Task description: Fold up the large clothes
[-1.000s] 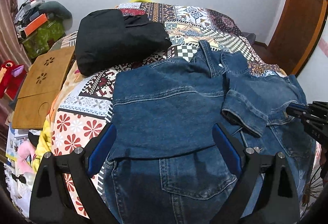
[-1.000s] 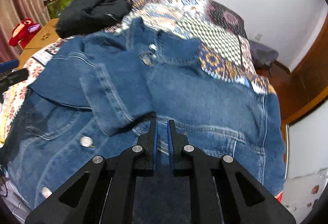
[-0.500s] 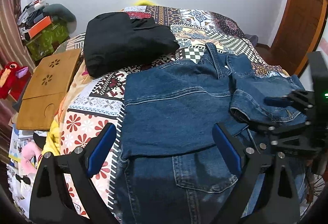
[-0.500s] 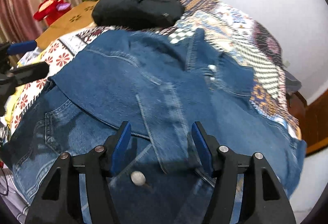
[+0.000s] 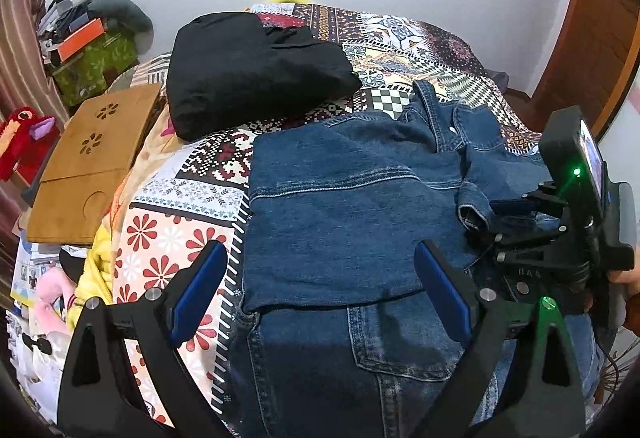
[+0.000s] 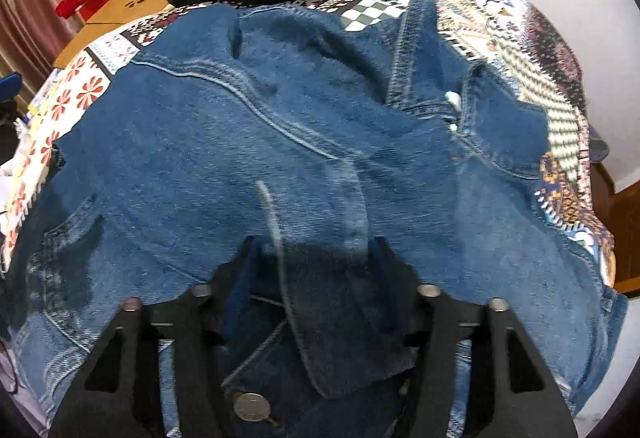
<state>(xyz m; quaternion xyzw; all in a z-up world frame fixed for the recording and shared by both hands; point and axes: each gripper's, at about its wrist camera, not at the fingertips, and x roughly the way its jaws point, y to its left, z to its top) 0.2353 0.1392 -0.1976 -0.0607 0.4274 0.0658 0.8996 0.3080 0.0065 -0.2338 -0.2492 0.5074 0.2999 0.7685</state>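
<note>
A denim jacket lies spread on the patterned bed, one sleeve folded across it. The right gripper straddles the sleeve cuff, jaws closing around it. The left gripper hovers above the jacket, jaws wide apart and empty.

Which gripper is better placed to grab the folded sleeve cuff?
Right gripper: its jaws are closing around the blue denim jacket's sleeve cuff. Left gripper hangs open above the folded panel.
</note>
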